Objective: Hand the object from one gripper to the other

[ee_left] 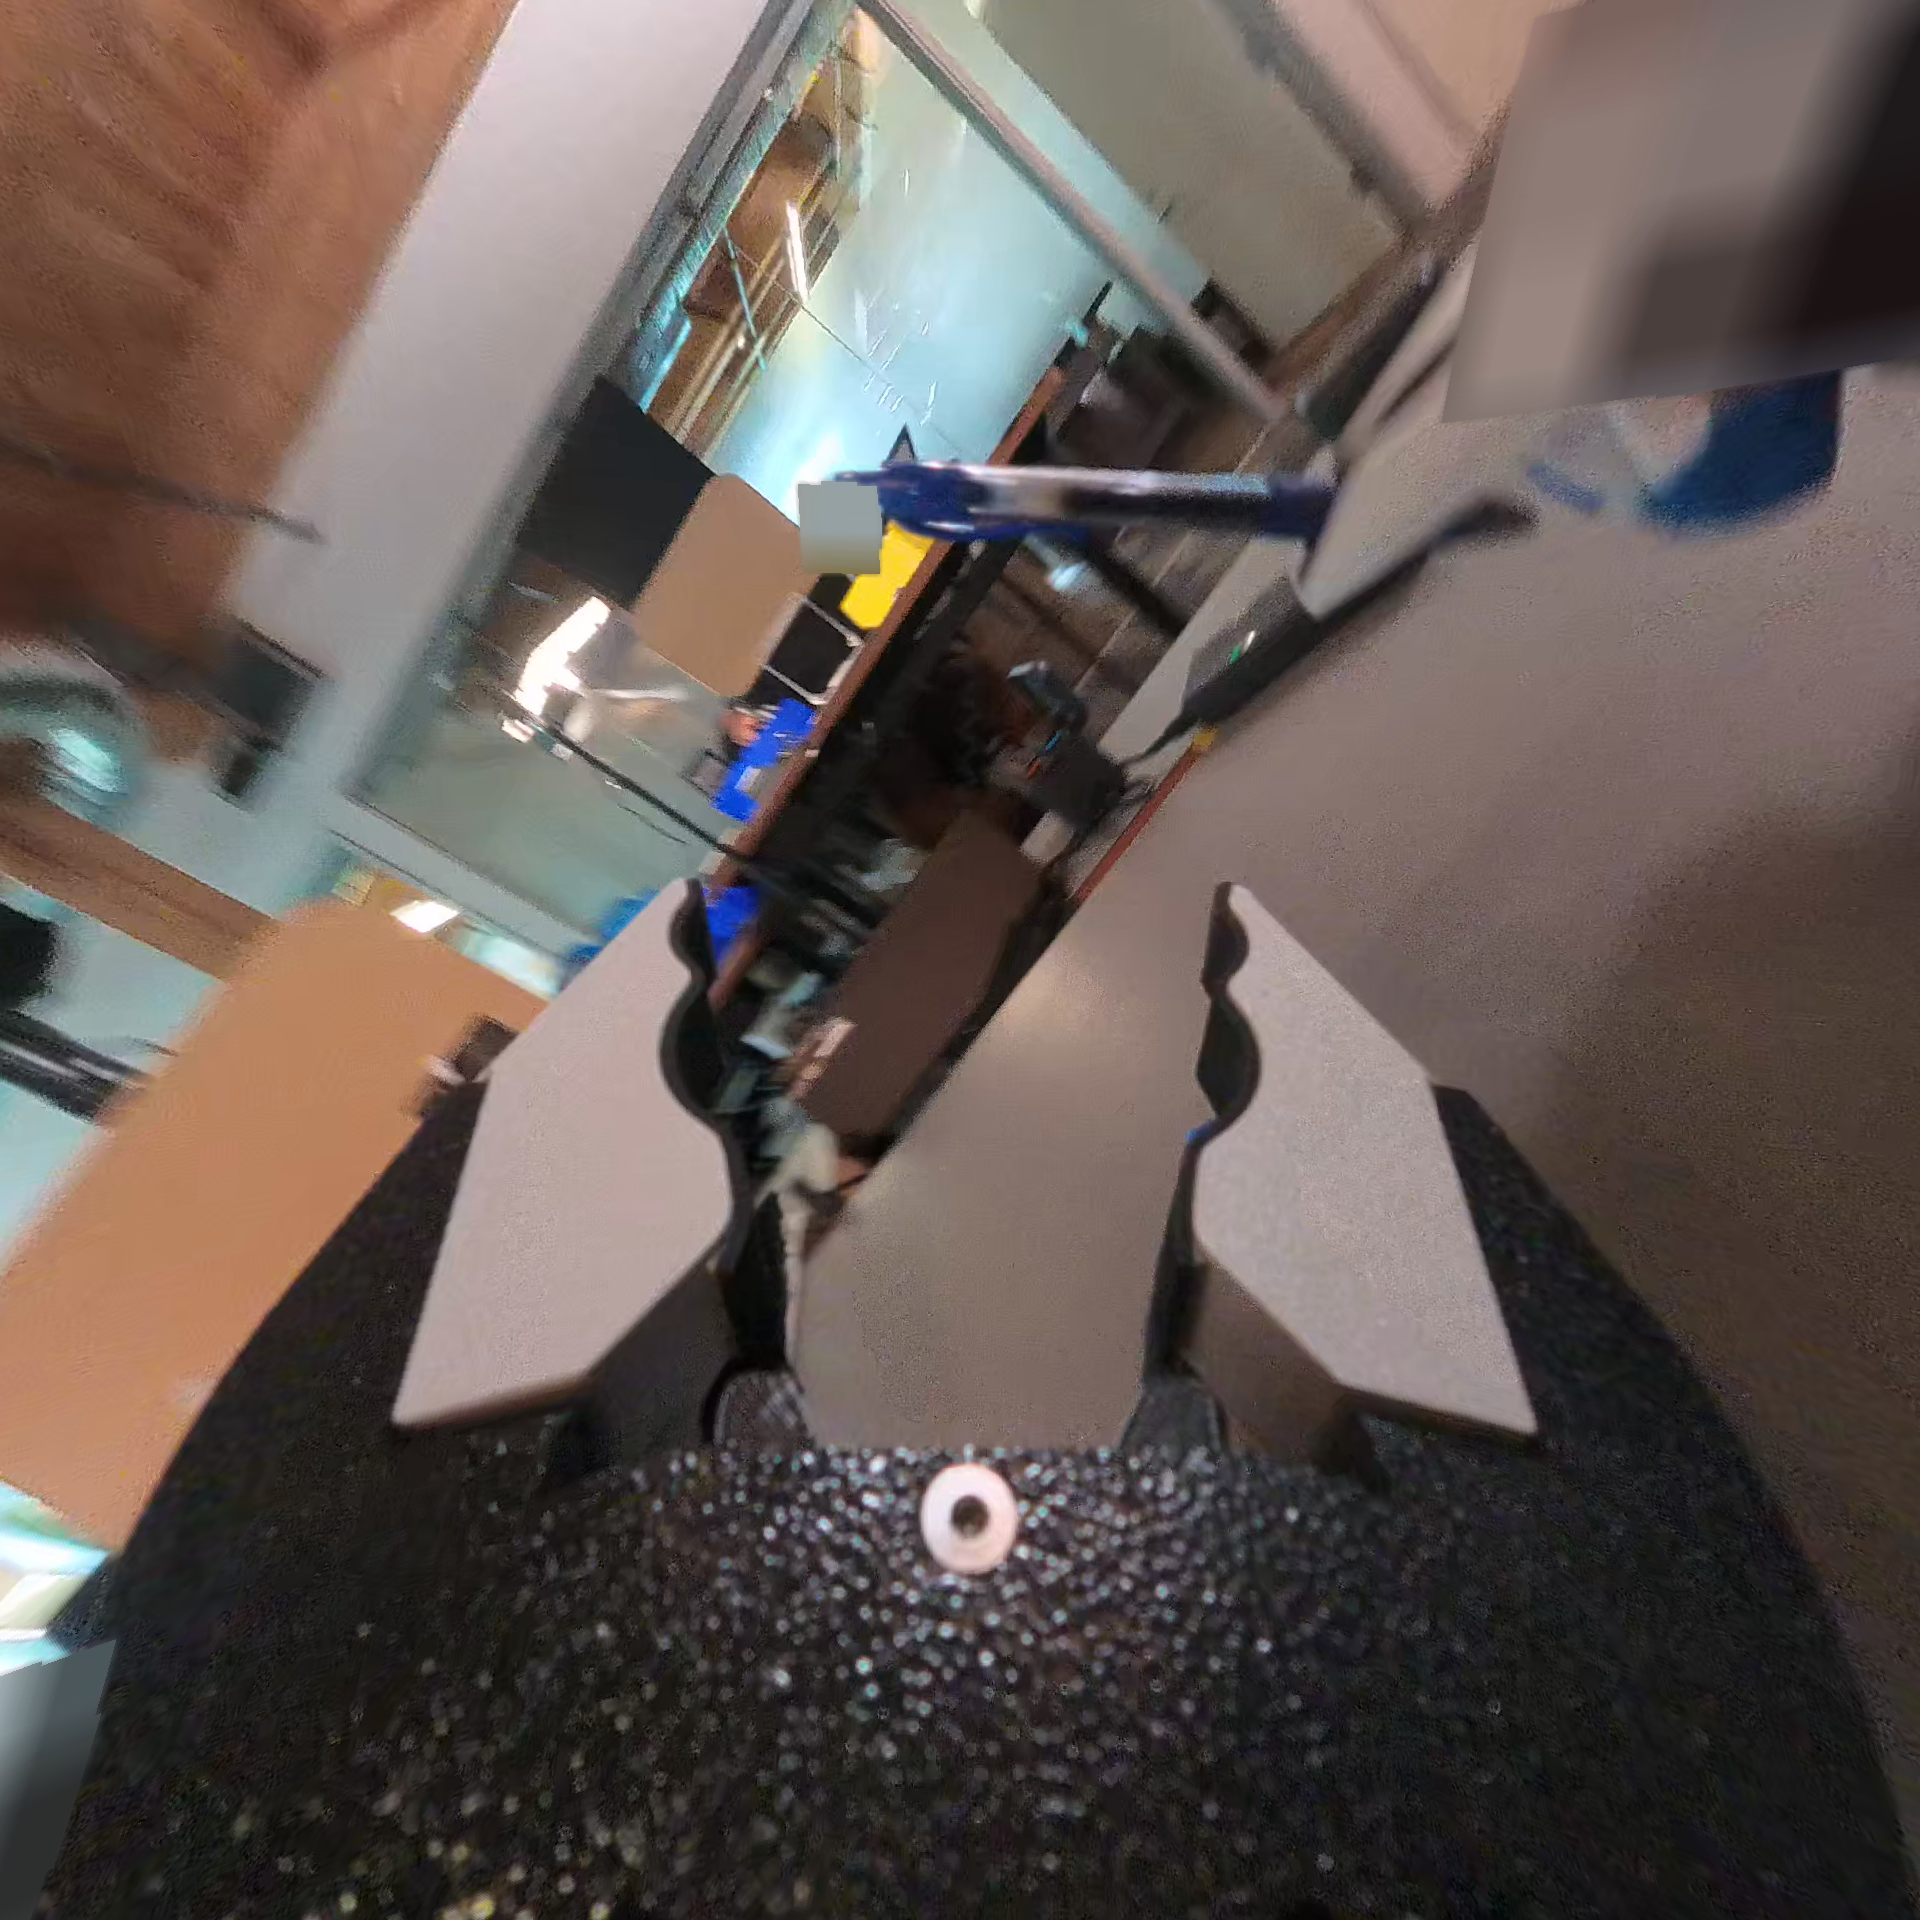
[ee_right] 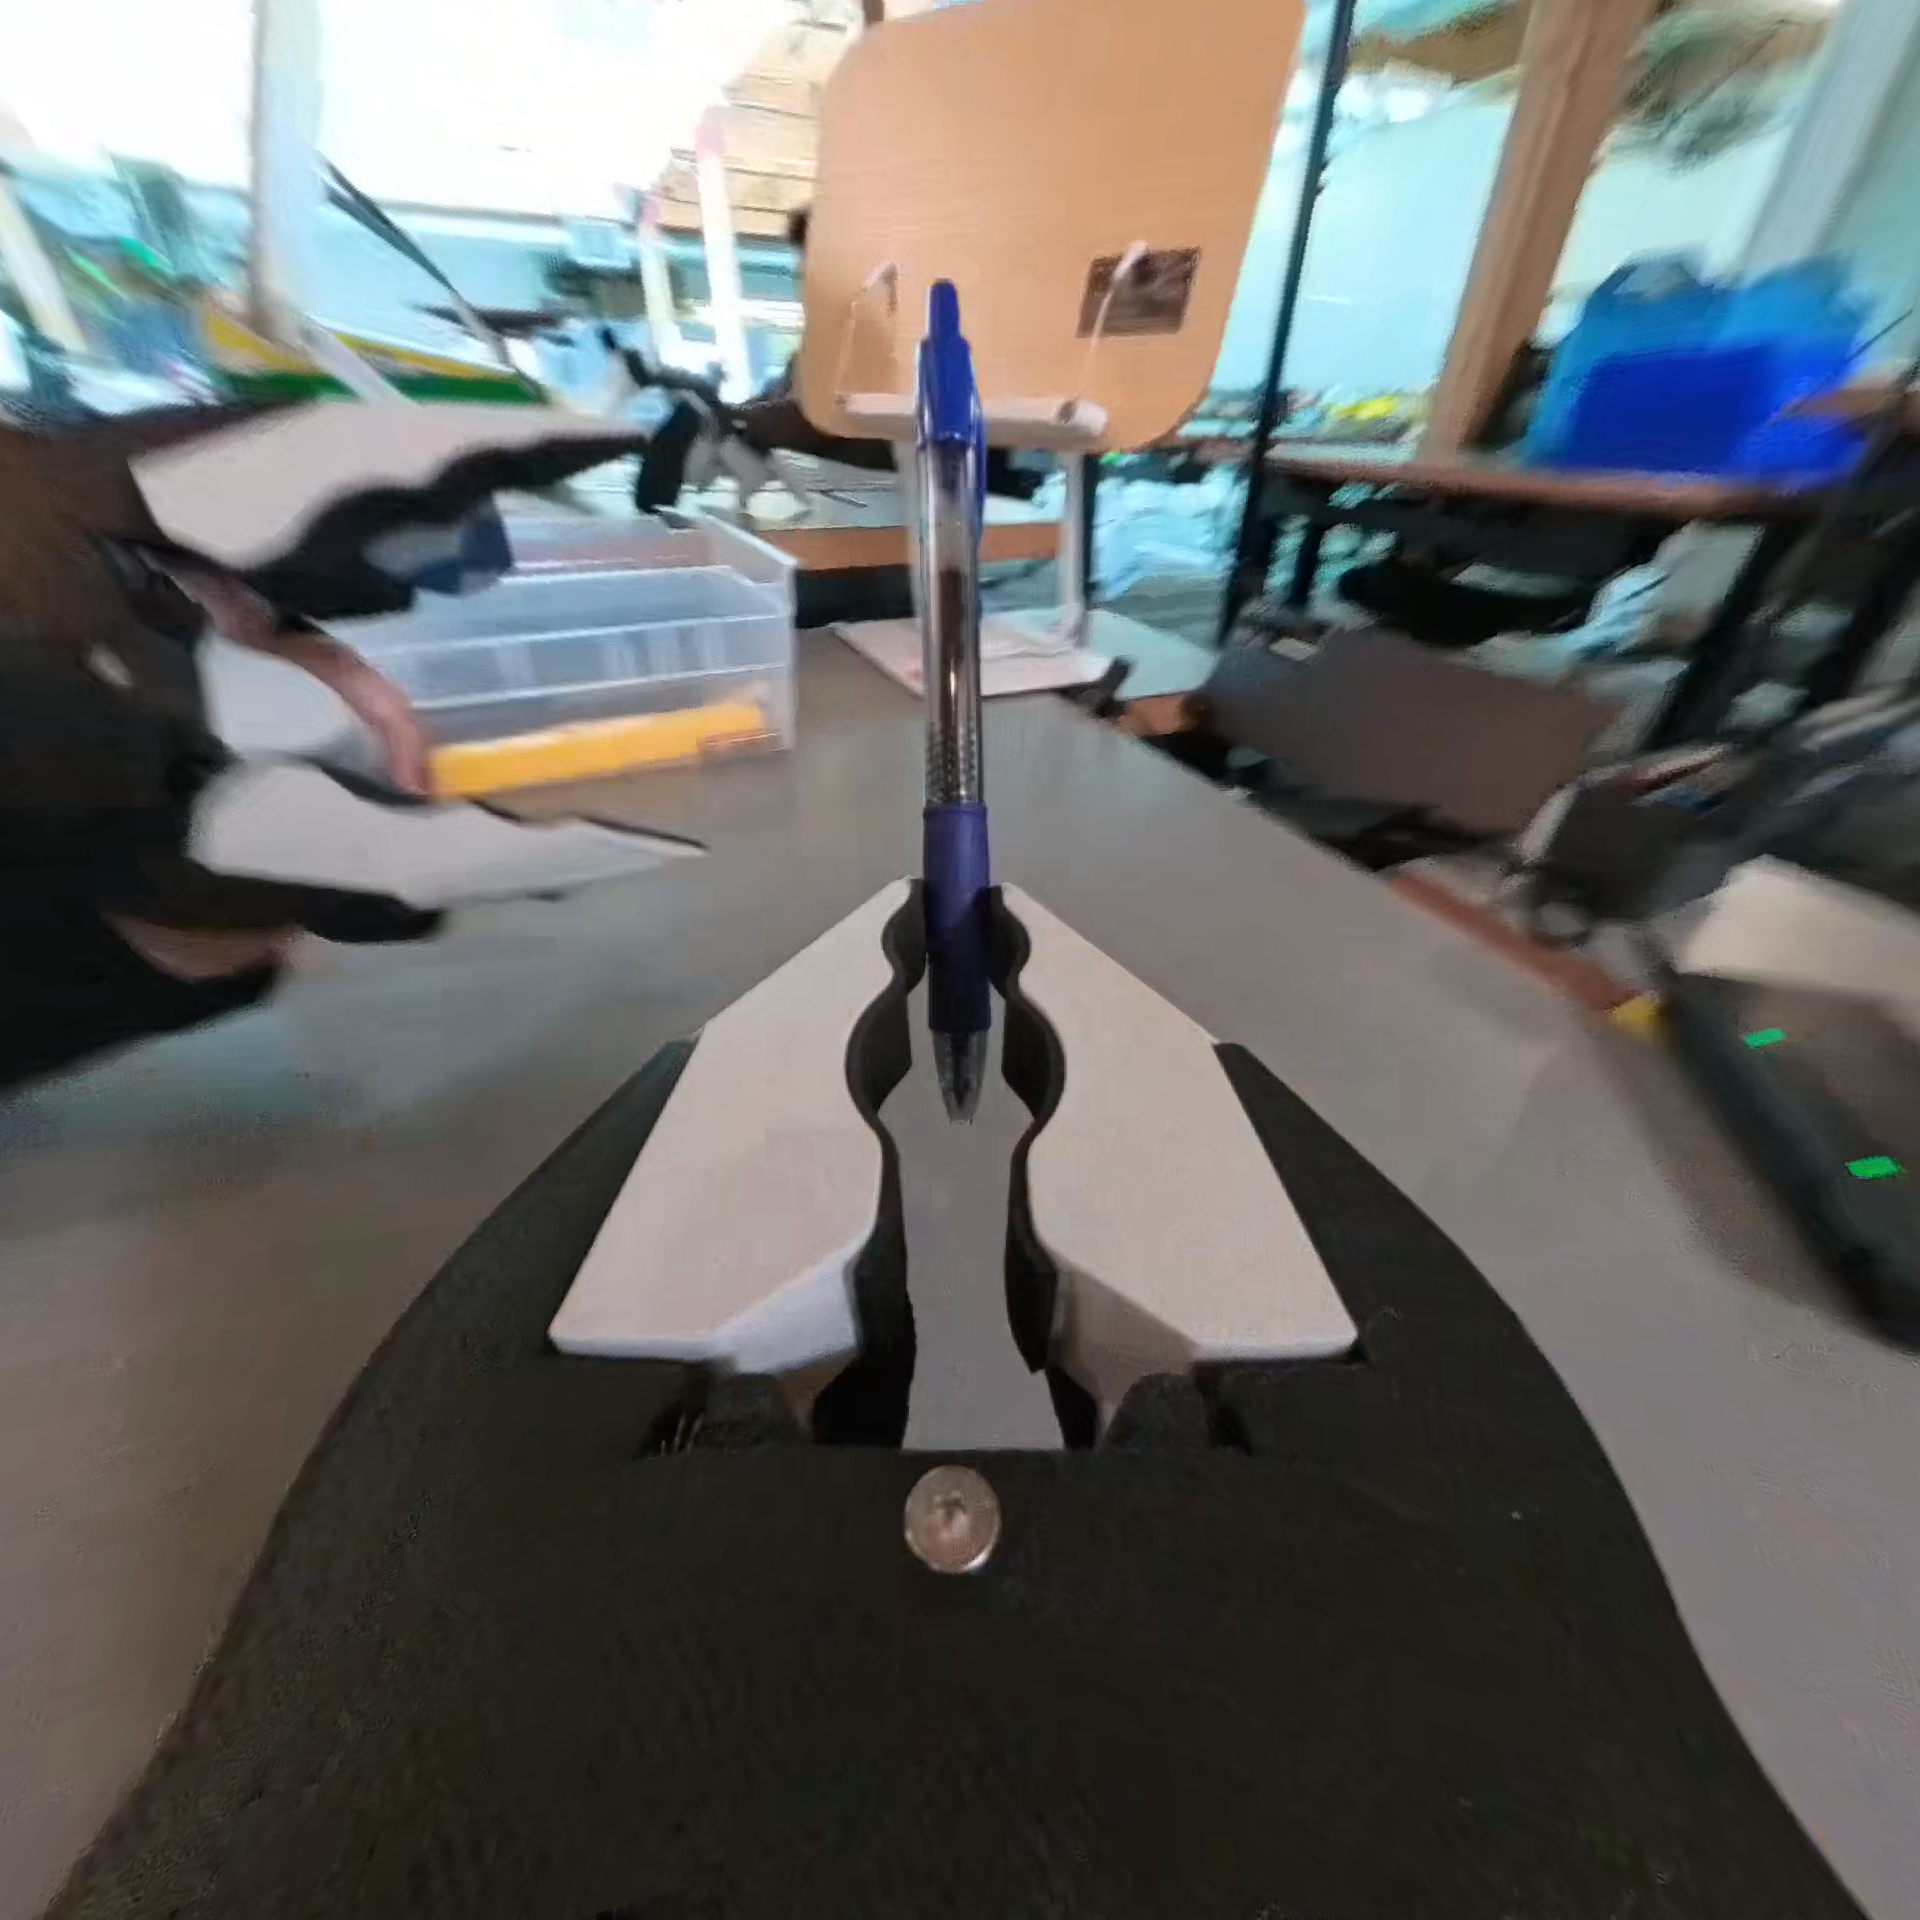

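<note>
A blue-gripped clear pen (ee_right: 951,665) stands upright, its grip pinched at the right claw (ee_right: 956,935) tips.

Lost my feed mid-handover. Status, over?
Right tongs shut on pen at its blue grip, clicker end pointing away. Left tongs open, empty, apart from the pen. Nothing between them.

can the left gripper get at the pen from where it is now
Probably yes. The right gripper holds the pen by its grip end, leaving the upper barrel bare. The left gripper is open, and nothing shows between it and the pen.
</note>
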{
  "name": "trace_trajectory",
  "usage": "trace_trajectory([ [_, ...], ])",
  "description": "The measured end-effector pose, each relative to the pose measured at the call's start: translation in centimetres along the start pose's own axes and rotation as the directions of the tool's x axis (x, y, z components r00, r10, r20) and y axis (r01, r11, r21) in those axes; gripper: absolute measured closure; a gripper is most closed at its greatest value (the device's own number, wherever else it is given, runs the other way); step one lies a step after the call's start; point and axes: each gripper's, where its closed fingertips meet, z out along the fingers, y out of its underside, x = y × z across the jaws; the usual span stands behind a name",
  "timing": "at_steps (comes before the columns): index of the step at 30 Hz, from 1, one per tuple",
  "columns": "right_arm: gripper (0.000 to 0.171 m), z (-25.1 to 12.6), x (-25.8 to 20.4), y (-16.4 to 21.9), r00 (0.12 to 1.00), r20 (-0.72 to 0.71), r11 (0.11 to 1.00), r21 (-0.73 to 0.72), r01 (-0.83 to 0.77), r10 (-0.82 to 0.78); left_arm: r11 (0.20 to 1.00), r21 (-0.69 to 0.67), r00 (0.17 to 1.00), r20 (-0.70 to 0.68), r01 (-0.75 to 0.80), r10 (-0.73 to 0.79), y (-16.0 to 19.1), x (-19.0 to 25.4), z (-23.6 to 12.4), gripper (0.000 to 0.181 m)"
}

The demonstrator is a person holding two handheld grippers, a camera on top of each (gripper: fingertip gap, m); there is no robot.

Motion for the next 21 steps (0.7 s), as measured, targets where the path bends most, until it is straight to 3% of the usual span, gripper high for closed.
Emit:
trace_trajectory([
  [3, 0.162, 0.2, -1.1, 1.6, 0.971, 0.154, 0.980, -0.104, -0.168, 0.183, 0.938, -0.063, 0.940, -0.005, -0.342, 0.342, 0.5, 2.4, 0.9, 0.091],
  [6, 0.162, -0.2, -3.6, 2.9, 0.905, 0.318, 0.947, -0.244, -0.211, 0.283, 0.787, -0.028, 0.787, 0.015, -0.616, 0.617, -0.3, 4.2, 1.8, 0.094],
  [8, 0.162, -0.8, -5.1, 4.0, 0.849, 0.387, 0.907, -0.357, -0.223, 0.360, 0.693, -0.001, 0.693, 0.029, -0.721, 0.721, -0.7, 5.2, 2.3, 0.101],
  [10, 0.161, -1.3, -5.9, 4.1, 0.806, 0.429, 0.888, -0.391, -0.242, 0.408, 0.659, 0.027, 0.660, 0.020, -0.752, 0.751, -0.7, 6.1, 2.4, 0.120],
  [13, 0.161, -1.4, -5.7, 3.6, 0.787, 0.439, 0.886, -0.367, -0.282, 0.433, 0.669, 0.034, 0.668, -0.047, -0.742, 0.743, -0.1, 6.8, 2.3, 0.175],
  [17, 0.131, -1.3, -3.4, 0.2, 0.833, 0.419, 0.931, -0.115, -0.347, 0.362, 0.784, -0.071, 0.785, -0.130, -0.616, 0.605, 2.3, 5.8, 2.7, 0.177],
  [21, 0.124, -1.9, -0.3, -2.2, 0.966, 0.221, 0.976, 0.138, -0.168, 0.135, 0.975, -0.147, 0.972, -0.191, -0.168, 0.139, 3.4, 4.4, 2.5, 0.177],
])
